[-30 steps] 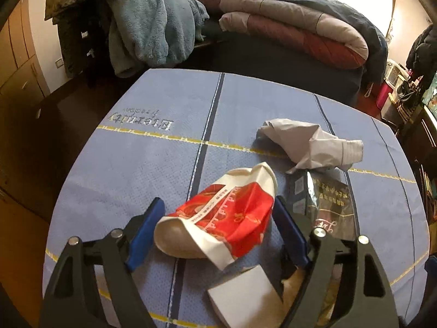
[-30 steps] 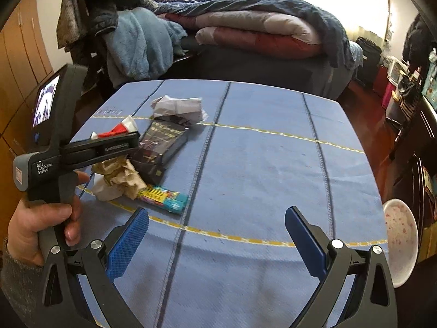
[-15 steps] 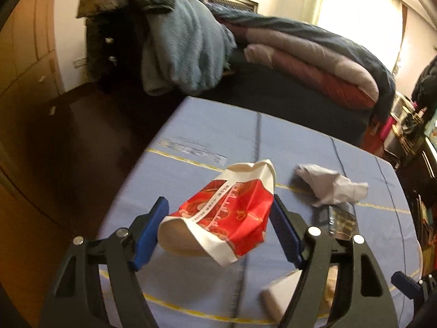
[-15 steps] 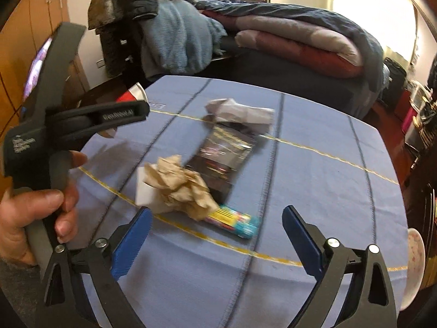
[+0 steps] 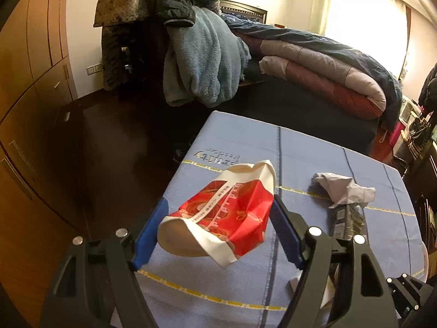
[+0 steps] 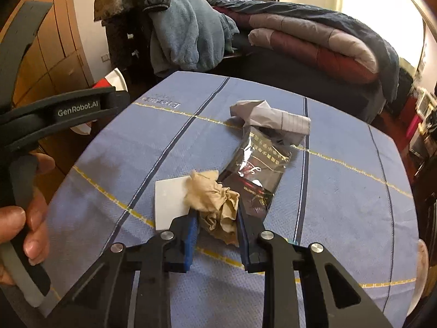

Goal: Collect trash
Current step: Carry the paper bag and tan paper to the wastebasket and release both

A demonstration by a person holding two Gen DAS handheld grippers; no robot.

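Left gripper [image 5: 218, 227] fingers clamp the red-and-white cup [image 5: 221, 218] above the tabletop [image 5: 245, 287]; right gripper [image 6: 217, 228] fingers pinch the brown paper wad [image 6: 215, 202].

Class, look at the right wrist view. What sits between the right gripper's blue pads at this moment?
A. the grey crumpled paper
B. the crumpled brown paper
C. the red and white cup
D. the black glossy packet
B. In the right wrist view the right gripper has its pads closed in on the crumpled brown paper, while the black glossy packet and the grey crumpled paper lie farther off on the table.
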